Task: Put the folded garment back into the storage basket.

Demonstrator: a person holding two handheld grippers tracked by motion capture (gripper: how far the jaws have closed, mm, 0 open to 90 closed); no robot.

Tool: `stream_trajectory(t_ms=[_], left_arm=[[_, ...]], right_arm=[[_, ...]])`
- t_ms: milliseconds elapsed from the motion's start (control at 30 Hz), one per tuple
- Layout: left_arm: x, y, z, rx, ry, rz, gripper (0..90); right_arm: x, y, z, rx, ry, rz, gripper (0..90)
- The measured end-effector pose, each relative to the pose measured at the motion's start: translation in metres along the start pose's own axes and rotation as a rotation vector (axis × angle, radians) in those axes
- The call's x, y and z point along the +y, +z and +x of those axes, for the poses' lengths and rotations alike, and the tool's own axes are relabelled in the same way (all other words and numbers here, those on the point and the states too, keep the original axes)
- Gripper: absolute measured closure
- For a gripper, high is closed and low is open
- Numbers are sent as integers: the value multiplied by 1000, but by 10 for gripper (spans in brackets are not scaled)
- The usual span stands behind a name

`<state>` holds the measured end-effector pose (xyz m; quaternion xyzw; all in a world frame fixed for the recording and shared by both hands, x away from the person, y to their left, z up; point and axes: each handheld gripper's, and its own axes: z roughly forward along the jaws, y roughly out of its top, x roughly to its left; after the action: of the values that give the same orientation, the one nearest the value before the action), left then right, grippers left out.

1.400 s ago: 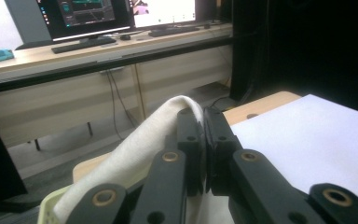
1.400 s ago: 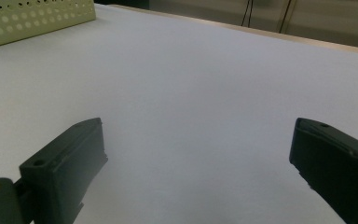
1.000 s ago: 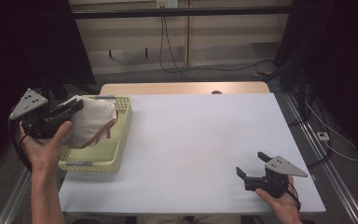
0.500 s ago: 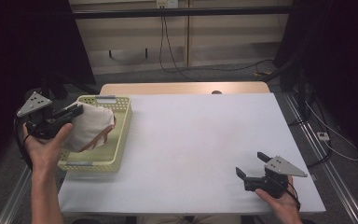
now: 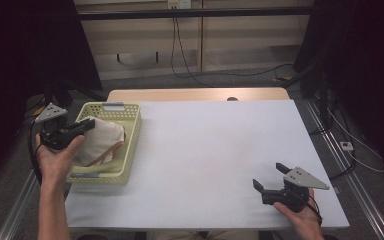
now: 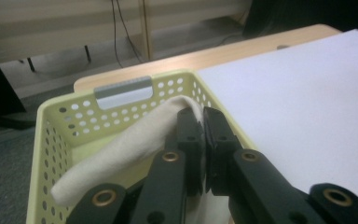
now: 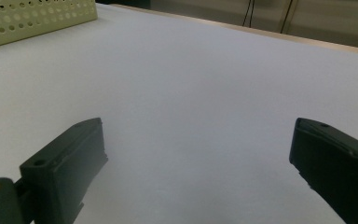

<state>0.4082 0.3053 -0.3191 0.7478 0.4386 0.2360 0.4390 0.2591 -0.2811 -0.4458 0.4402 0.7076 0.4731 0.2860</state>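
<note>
Left hand-held gripper level over basket, pinching cloth.

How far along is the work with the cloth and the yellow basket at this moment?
Done: the white cloth already lies mostly inside the yellow basket at the table's left. In hand: the left gripper has its jaws shut on a fold of the cloth over the basket. Left: probably opening the jaws to let the cloth go. The right gripper rests open on the white table, holding nothing.
</note>
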Motion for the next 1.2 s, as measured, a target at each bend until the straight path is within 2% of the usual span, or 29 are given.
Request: stream_trajectory(t_ms=[133, 467, 567, 700, 867, 1067, 1200], left_arm=[[-3, 9, 0, -12, -1, 22, 869], [-13, 32, 3, -52, -38, 61, 868], [-18, 36, 9, -55, -62, 81, 867], [-25, 41, 18, -56, -113, 82, 868], [-25, 47, 20, -75, -122, 78, 868], [-24, 49, 21, -75, -130, 70, 867], [-26, 51, 23, -37, -124, 104, 867]], right_arm=[[0, 0, 0, 0, -1, -1, 34], [0, 0, 0, 2, 1, 3, 33], [0, 0, 0, 3, 1, 4, 34], [0, 1, 0, 6, -1, 4, 34], [0, 2, 0, 7, -2, 6, 34], [0, 2, 1, 8, -2, 6, 34], [0, 2, 1, 8, -4, 7, 34]])
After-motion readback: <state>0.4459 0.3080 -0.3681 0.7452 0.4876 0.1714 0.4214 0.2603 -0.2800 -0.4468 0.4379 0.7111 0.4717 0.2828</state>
